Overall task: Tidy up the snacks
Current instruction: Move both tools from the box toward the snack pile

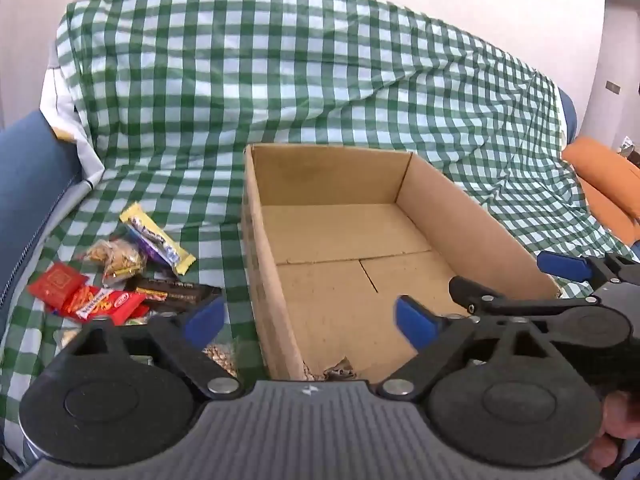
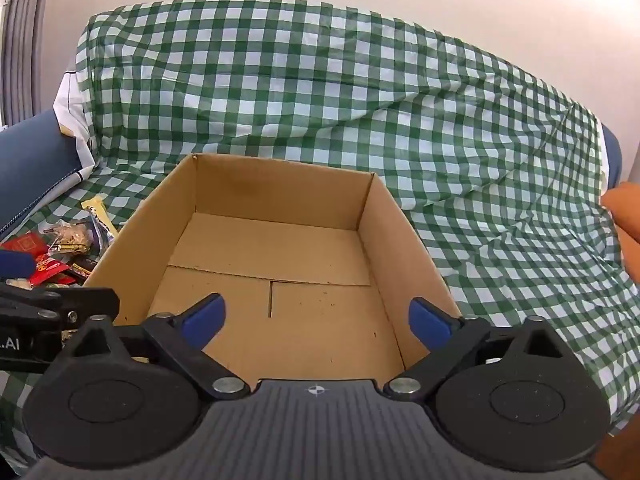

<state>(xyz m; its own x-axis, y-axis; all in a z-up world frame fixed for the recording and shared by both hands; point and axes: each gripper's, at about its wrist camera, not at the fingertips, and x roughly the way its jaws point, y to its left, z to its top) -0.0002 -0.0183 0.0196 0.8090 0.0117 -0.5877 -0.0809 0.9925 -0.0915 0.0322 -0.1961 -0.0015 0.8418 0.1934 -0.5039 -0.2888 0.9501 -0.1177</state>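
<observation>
An open cardboard box [image 1: 472, 216] sits on the green checked cloth; it also shows in the right wrist view [image 2: 400, 236], with a bare floor. A pile of snack packets [image 1: 116, 280] lies left of the box: a yellow and purple bar [image 1: 158, 238], a clear bag of nuts [image 1: 116, 258], red packets [image 1: 100, 300] and a dark bar [image 1: 176, 292]. The pile shows at the left in the right wrist view [image 2: 60, 252]. My left gripper [image 1: 310, 320] is open and empty over the box's left wall. My right gripper [image 2: 316, 318] is open and empty over the box's near end.
The checked cloth [image 1: 280, 80] covers a sofa back and seat. A blue cushion [image 1: 28, 168] lies at the left and an orange cushion [image 1: 604, 184] at the right. A crumpled scrap [image 1: 336, 370] lies in the box's near corner.
</observation>
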